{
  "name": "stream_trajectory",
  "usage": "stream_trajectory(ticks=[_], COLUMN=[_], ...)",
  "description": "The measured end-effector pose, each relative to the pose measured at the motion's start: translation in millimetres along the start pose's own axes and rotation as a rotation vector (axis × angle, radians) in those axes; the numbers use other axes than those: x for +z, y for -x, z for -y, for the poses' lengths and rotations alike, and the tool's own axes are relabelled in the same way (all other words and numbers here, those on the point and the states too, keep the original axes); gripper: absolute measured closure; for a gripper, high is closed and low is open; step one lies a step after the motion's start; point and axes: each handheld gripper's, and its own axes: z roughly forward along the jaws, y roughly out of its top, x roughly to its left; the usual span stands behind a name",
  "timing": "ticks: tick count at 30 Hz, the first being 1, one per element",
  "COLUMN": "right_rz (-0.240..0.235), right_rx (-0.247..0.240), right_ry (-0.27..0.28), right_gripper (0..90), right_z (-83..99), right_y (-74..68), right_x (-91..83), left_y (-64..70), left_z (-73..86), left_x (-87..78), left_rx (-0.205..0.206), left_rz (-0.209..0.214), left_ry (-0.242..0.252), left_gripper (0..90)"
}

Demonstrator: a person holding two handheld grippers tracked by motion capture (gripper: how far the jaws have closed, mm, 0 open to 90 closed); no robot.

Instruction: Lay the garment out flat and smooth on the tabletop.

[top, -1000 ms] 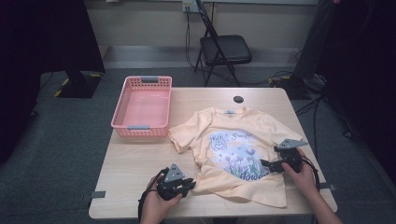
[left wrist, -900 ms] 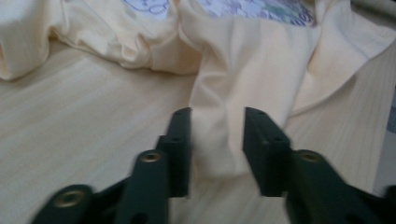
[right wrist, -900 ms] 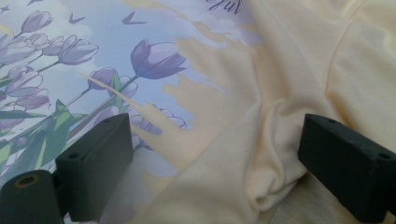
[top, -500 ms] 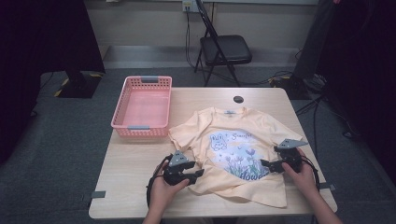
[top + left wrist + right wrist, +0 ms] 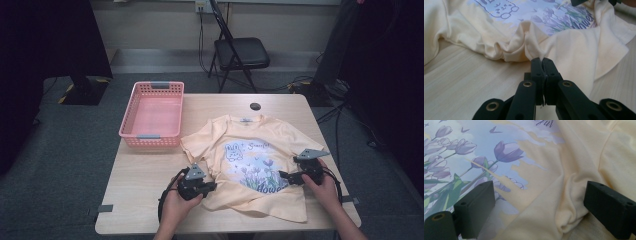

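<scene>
The T-shirt [image 5: 255, 165] lies print-up on the near right part of the surface [image 5: 145, 175], collar toward the far edge; its near left hem is bunched into a small ridge. Your left gripper [image 5: 212, 187] was set back at the near edge a second ago and now sits at that hem; its jaws are pressed together on a pinch of the cloth, so the left grasp appears made. Your right gripper [image 5: 283, 175] has held its place at the shirt's right side; its jaws stand wide apart astride a fold with nothing clamped, so that grasp is not yet made. The left gripper view confirms the pinch [image 5: 541, 59], which the high view cannot resolve; the high view alone places the pink basket [image 5: 152, 115] at the far left, well apart.
</scene>
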Motion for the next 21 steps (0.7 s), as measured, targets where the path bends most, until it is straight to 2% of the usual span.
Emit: stream_trajectory(ticks=[5, 6, 15, 21], right_rz=[0.0, 0.0, -0.003, -0.004], right_rx=[0.0, 0.0, 0.0, 0.0], right_ry=[0.0, 0.0, -0.002, -0.002], right_gripper=[9.0, 9.0, 8.8, 8.8], right_z=[0.0, 0.0, -0.1, -0.2], right_y=[-0.1, 0.0, 0.2, 0.3], right_x=[0.0, 0.0, 0.0, 0.0], left_y=[6.4, 7.7, 19.8, 18.4], left_z=[10.4, 12.5, 24.9, 32.6], left_x=[-11.5, -13.8, -25.6, -29.9], left_rx=[0.004, -0.006, -0.016, -0.03], left_rz=[-0.008, -0.003, 0.016, 0.013], left_ry=[-0.017, -0.015, -0.038, -0.038], left_gripper=[89.4, 89.4, 89.5, 90.0])
